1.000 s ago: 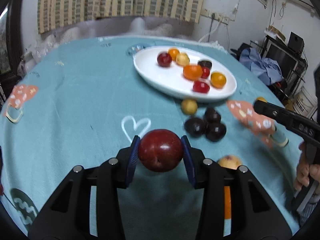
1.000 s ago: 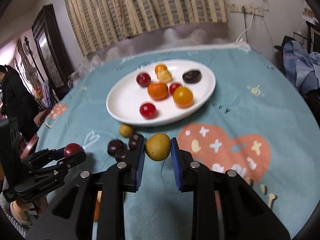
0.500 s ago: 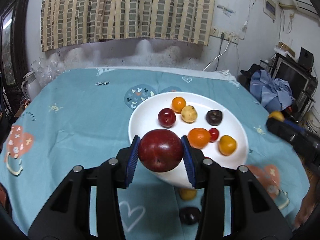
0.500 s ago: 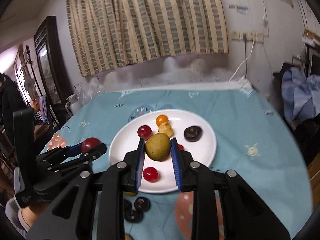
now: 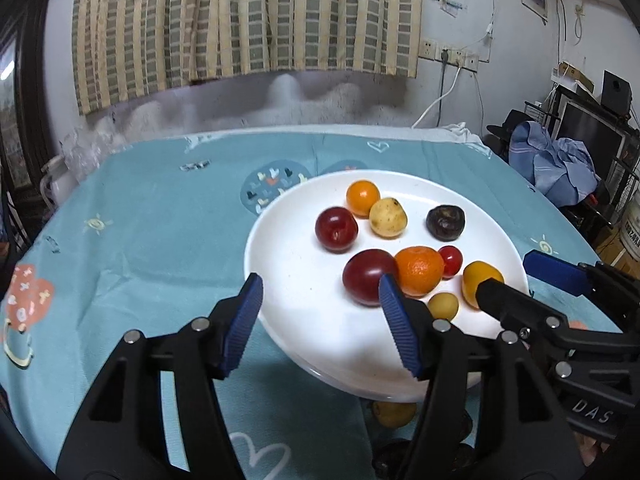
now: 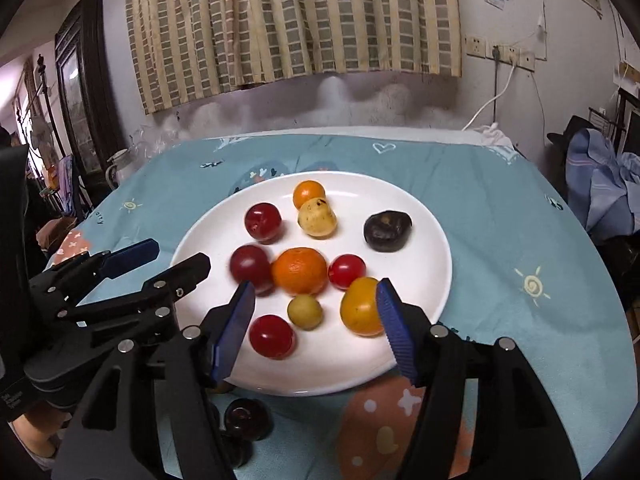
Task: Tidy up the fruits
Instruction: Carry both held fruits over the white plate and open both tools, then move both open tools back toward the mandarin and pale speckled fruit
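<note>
A white oval plate [image 5: 296, 280] [image 6: 420, 216] holds several fruits. My left gripper [image 5: 320, 312] is open and empty over the plate's near left rim; a dark red plum [image 5: 368, 276] [image 6: 251, 267] lies on the plate just past its right finger. My right gripper [image 6: 314, 320] is open and empty over the plate's near edge; a small yellow-green fruit [image 6: 305, 311] [image 5: 443, 306] lies on the plate between its fingers. Each gripper shows in the other's view, the right one [image 5: 516, 280] and the left one [image 6: 168, 258].
Dark plums [image 6: 245, 416] and a yellow fruit [image 5: 394, 414] lie on the teal tablecloth [image 5: 152, 232] just in front of the plate. Striped curtains and a wall stand behind the table. Clothes and shelves are at the right.
Both grippers have opened. The left let go of the red plum and the right let go of the yellow-green fruit; both fruits now lie on the plate. Both grippers moved closer to the plate.
</note>
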Motion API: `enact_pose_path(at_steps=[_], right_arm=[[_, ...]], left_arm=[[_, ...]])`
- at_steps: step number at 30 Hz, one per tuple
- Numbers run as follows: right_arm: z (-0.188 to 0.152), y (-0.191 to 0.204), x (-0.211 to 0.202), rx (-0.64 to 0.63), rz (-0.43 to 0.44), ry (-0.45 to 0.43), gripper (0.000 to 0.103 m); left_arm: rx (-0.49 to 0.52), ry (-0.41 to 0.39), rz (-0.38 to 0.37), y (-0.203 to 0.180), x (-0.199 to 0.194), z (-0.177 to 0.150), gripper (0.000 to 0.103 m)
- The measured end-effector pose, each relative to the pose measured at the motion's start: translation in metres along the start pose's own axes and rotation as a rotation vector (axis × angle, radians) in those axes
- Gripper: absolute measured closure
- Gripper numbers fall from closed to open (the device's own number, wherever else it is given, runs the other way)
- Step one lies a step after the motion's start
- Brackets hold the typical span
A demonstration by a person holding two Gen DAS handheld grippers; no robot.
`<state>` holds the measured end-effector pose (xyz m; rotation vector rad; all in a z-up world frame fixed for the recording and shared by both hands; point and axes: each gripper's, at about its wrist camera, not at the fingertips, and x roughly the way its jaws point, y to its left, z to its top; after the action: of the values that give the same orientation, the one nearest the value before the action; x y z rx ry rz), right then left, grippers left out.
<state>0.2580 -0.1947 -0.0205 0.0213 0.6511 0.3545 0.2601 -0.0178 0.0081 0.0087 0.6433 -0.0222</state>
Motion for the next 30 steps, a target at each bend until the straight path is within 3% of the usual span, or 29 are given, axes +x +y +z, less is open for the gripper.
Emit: enact_pose_path(at_steps=[9,19,30], right_arm=[[0.001,0.006,-0.017,-0.007,0.007,-0.033,0.04],[0.002,0.013,-0.028,-0.016,0.022,-0.041,0.04],[-0.024,0.023,-0.07,-0.023,0.027,-0.06,0.04]], left_arm=[[0.002,-0.055,0.025,0.002,-0.025,0.003,0.037],[-0.004,-0.06,0.032,0.005,-0.032,0.002,0.035],[0.018,-0.086,0.045,0.002,-0.088,-0.033,0.028]])
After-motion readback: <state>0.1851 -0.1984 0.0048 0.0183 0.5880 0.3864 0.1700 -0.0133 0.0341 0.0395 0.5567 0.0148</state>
